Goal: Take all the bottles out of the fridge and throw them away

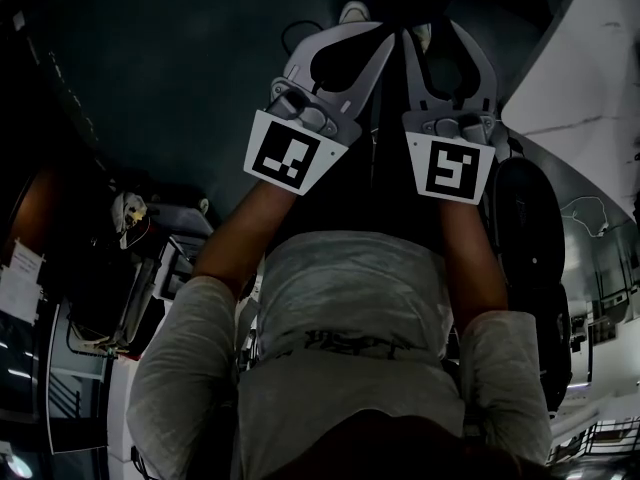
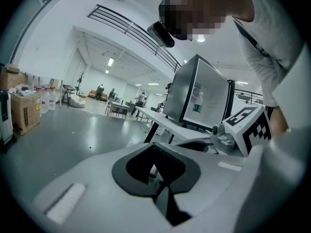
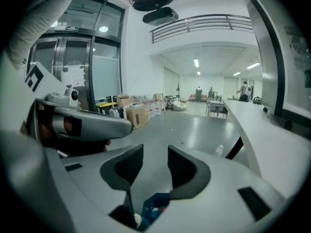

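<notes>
The person is holding the left tool (image 2: 156, 169) and the right tool (image 3: 155, 166) side by side in front of the body, well apart from the fridge (image 2: 187, 93) standing on the worktop (image 2: 170, 123). What appears to be a bottle (image 2: 197, 102) with a green label is standing inside, behind the glass door. The left tool's jaws are pressing together on nothing, probably in readiness for working the door. The right tool's jaws are standing spread and empty, ready to receive a bottle. No bottle is being removed yet.

A long white table (image 2: 167, 124) carries a silver glass-doored fridge (image 2: 194, 93). Brown cardboard boxes (image 2: 24, 111) stand on the glossy grey floor (image 2: 73, 135).
</notes>
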Demonstrator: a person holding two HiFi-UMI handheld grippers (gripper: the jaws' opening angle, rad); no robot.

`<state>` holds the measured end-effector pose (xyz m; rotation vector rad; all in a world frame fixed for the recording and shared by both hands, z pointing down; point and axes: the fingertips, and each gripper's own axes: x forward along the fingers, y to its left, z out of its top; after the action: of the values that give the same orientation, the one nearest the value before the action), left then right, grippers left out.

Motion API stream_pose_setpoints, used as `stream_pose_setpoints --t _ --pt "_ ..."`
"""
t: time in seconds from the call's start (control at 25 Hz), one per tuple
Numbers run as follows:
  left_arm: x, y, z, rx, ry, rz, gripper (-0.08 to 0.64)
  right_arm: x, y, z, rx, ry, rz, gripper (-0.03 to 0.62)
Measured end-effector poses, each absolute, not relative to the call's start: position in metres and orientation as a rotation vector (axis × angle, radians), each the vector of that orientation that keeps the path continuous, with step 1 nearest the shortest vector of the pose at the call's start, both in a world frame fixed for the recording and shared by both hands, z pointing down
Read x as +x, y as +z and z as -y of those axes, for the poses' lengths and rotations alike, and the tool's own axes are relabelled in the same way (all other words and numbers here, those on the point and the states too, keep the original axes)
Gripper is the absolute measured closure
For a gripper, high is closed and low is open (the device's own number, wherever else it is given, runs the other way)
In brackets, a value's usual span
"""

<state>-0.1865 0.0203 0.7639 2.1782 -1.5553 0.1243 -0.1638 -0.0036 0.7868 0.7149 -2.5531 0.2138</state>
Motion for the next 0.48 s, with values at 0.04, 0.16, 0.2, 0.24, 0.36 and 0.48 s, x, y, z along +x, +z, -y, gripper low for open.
stream_pose_setpoints --t 0.04,0.16,0.2,0.24,0.36,0.48 --pt "-0.186 0.759 -0.02 2.178 0.118 1.556 0.552 -0.164 0.781 0.005 0.718 0.219 2.557 0.433" --pt "-0.186 0.744 -0.021 2.18 0.096 1.561 0.552 -0.165 0.762 0.007 0.725 0.225 2.571 0.433" --pt "-0.186 0.739 -0.021 2.179 0.089 1.561 0.552 -0.166 0.756 0.008 0.726 0.223 2.577 0.433" --pt "-0.185 0.734 -0.021 2.178 0.083 1.561 0.552 -0.166 0.75 0.009 0.727 0.222 2.582 0.434" --pt "-0.185 0.721 -0.019 2.186 0.08 1.559 0.552 -0.166 0.733 0.013 0.723 0.228 2.594 0.443" --pt "-0.186 0.704 -0.015 2.2 0.083 1.56 0.552 -0.167 0.715 0.018 0.719 0.222 2.607 0.45"
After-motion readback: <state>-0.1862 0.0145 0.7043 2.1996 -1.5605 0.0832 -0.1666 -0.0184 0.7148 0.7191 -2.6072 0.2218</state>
